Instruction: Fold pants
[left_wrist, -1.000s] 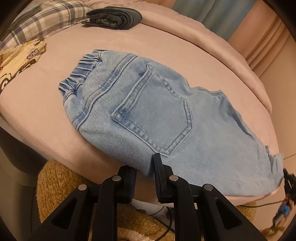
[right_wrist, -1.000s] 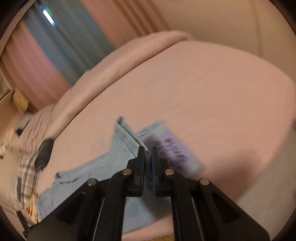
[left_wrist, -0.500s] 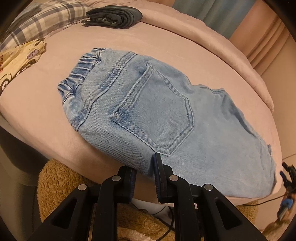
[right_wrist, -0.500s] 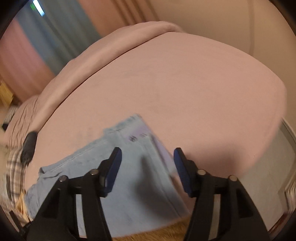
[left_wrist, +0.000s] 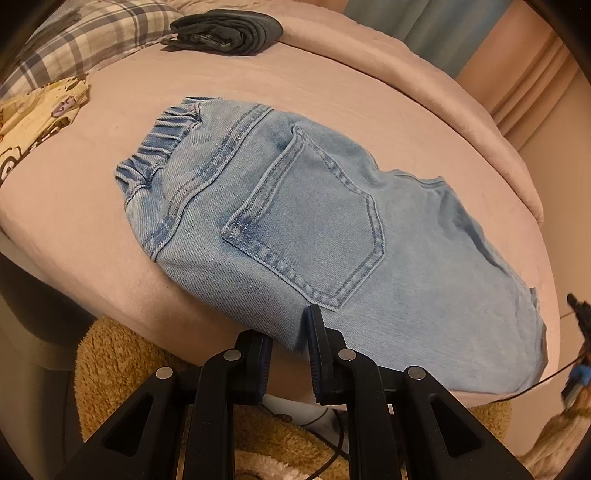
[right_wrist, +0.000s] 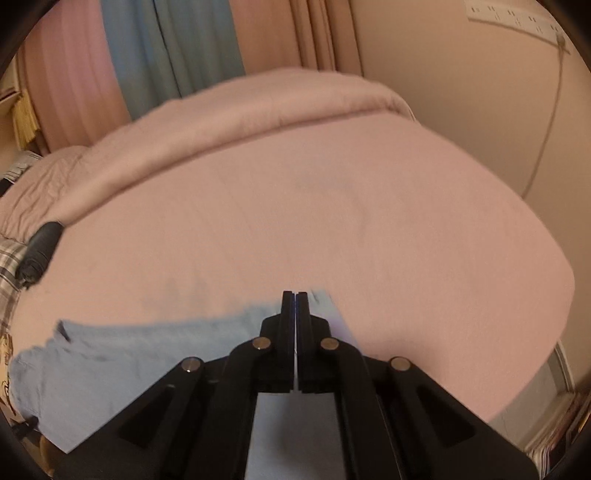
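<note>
Light blue jeans (left_wrist: 314, 229) lie folded leg on leg across the pink bed (left_wrist: 74, 221), back pocket up, elastic waistband at the left. My left gripper (left_wrist: 288, 332) is shut on the near folded edge of the jeans, at the bed's edge. In the right wrist view the jeans (right_wrist: 110, 362) are a blurred blue patch at the lower left. My right gripper (right_wrist: 295, 295) hovers over their far edge with its jaws pressed together; I see nothing between the pads.
A dark folded garment (left_wrist: 225, 27) and a plaid pillow (left_wrist: 92, 37) lie at the back left, with a yellow printed cloth (left_wrist: 37, 110) beside them. A rolled pink blanket (right_wrist: 258, 110) lines the far side. A brown fuzzy rug (left_wrist: 122, 362) with a cable lies below.
My right gripper let go of the leg end it held, opened wide, shut again and swung away rightward. The leg end now lies flat. My left gripper kept its grip and place.
</note>
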